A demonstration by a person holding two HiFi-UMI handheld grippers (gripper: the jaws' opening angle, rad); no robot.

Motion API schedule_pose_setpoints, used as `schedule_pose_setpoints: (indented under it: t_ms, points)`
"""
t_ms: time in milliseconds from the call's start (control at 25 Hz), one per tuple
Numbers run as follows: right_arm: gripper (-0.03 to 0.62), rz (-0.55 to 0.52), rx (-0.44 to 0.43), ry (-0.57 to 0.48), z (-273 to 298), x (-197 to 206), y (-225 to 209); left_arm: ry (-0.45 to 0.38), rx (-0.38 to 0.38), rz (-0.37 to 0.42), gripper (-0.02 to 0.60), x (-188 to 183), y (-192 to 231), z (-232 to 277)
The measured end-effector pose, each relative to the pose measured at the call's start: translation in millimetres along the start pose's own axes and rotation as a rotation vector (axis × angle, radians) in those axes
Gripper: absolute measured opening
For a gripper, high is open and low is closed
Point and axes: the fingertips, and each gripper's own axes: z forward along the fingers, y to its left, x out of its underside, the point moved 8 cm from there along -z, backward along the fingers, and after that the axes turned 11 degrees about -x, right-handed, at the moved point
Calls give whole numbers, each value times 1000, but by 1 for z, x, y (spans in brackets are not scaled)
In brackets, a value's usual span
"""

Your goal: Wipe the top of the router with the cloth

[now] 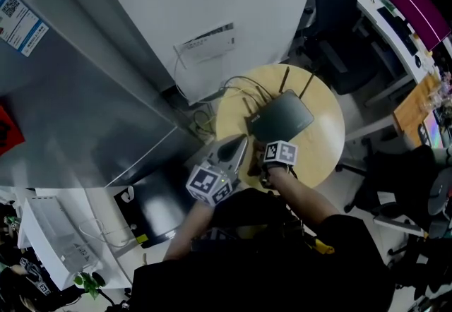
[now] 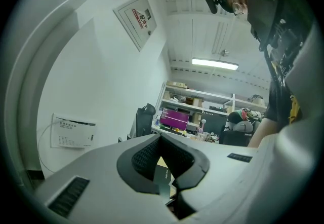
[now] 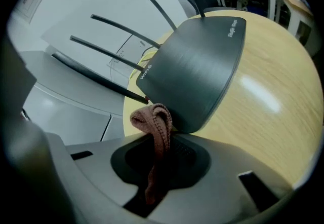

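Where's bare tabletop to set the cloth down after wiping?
The cloth has bare wood right of the router, out to the table rim on that side. The router's left and far sides are crowded: antennas stick out there and cables loop off the edge.

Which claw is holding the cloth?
The right claw, next to the router: a brown cloth is pinched between its jaws. The left claw is shut on nothing.
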Motion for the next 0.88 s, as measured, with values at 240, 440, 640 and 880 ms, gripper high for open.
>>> schedule_pose_setpoints:
  t_ms: [240,440,640,880]
  points:
    - [58,-305,37,108,-13,5,-14,13,-28,-12,-6,11,-16,-1]
    - [58,-724,86,188,-18,0,-7,16,-79,-11,-6,16,-29,0]
    - [58,-937,77,328,-27,-4,-16,-5,-154,-12,-6,13,-42,4]
    - [58,-1102,57,450,-38,-22,-33,-25,-214,-7,-6,16,-62,16]
